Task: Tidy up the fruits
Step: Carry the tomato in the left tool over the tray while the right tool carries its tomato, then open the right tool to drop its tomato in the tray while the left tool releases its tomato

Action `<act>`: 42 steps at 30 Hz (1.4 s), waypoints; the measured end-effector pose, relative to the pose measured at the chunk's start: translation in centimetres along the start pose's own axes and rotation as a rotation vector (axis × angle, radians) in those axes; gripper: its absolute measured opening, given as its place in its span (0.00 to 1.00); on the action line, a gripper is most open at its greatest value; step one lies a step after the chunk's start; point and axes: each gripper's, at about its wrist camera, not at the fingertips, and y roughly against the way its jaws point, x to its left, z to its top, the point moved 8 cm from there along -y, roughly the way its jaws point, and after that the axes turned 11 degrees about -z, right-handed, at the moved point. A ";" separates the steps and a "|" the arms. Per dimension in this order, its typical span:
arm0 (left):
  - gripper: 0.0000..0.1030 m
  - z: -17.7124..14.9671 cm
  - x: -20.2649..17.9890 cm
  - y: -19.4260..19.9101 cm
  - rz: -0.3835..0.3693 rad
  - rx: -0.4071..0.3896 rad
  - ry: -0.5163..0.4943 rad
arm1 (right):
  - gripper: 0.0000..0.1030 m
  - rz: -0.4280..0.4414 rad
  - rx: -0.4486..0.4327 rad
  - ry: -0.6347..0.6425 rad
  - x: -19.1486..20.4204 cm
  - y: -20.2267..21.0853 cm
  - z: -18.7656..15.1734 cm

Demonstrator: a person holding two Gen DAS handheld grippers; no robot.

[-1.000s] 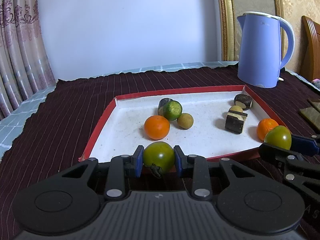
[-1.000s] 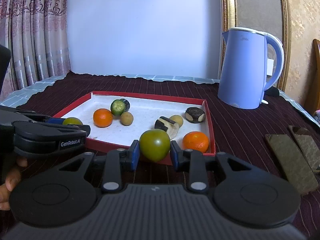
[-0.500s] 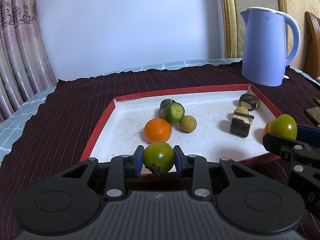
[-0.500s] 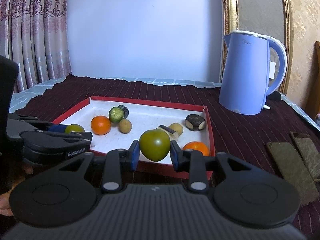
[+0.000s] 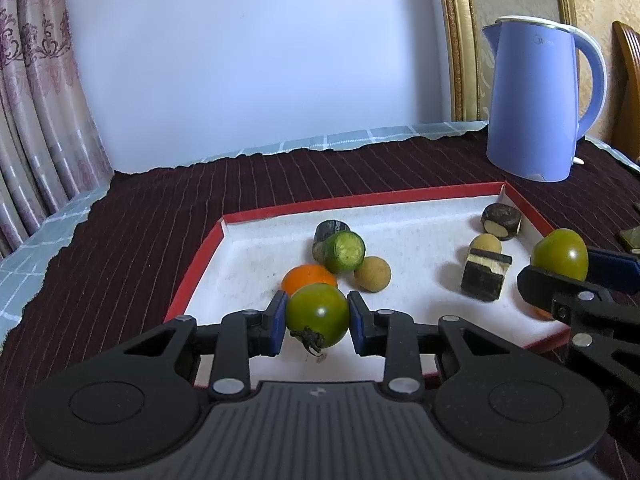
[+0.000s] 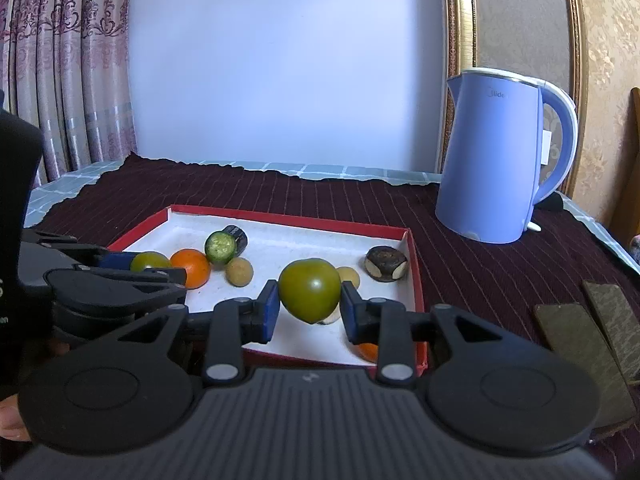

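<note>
- Left gripper [image 5: 318,322] pinches 1 green tomato [image 5: 317,314], stem down, above the near part of the red-rimmed tray [image 5: 360,200].
- Right gripper [image 6: 307,312] pinches a second green tomato [image 6: 309,290] above the tray's near right part.
- On the tray floor: 1 orange [image 6: 192,267], a cut cucumber piece [image 5: 343,251], a tan round fruit [image 5: 373,274], dark cut pieces [image 5: 485,274].
- Blue kettle [image 6: 496,156] stands beyond the tray on the dark cloth [image 5: 140,220].
</note>
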 end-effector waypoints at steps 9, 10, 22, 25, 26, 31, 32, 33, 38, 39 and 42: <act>0.30 0.8 -0.5 -1.2 0.014 0.002 -0.017 | 0.29 -0.020 0.002 0.007 -0.4 -1.4 1.0; 0.30 0.9 -0.6 -1.3 0.016 0.000 -0.022 | 0.29 -0.025 0.003 0.007 -0.5 -1.6 1.1; 0.30 2.0 -0.7 -3.4 0.031 0.014 -0.030 | 0.29 -0.054 0.035 -0.008 -1.2 -4.3 1.6; 0.30 2.2 -0.8 -3.9 0.035 0.019 -0.032 | 0.29 -0.059 0.040 -0.015 -1.3 -4.9 1.6; 0.30 2.3 -0.8 -4.0 0.036 0.020 -0.033 | 0.29 -0.061 0.042 -0.019 -1.4 -5.0 1.7; 0.30 2.8 -0.8 -4.8 0.037 0.022 -0.032 | 0.29 -0.077 0.049 -0.029 -1.7 -6.0 2.1; 0.30 2.9 -0.9 -4.9 0.037 0.021 -0.034 | 0.29 -0.081 0.052 -0.032 -1.8 -6.3 2.1; 0.30 2.9 -0.9 -5.0 0.036 0.019 -0.037 | 0.29 -0.083 0.054 -0.034 -1.9 -6.5 2.1; 0.30 3.0 -1.1 -5.3 0.039 0.019 -0.040 | 0.42 -0.107 0.055 -0.031 -1.9 -7.1 1.9; 0.30 2.9 -1.0 -5.4 0.041 0.023 -0.039 | 0.47 -0.108 0.052 -0.032 -1.9 -7.1 1.9; 0.31 2.7 -0.9 -5.5 0.038 0.034 -0.033 | 0.51 -0.109 0.049 -0.031 -1.9 -7.0 1.9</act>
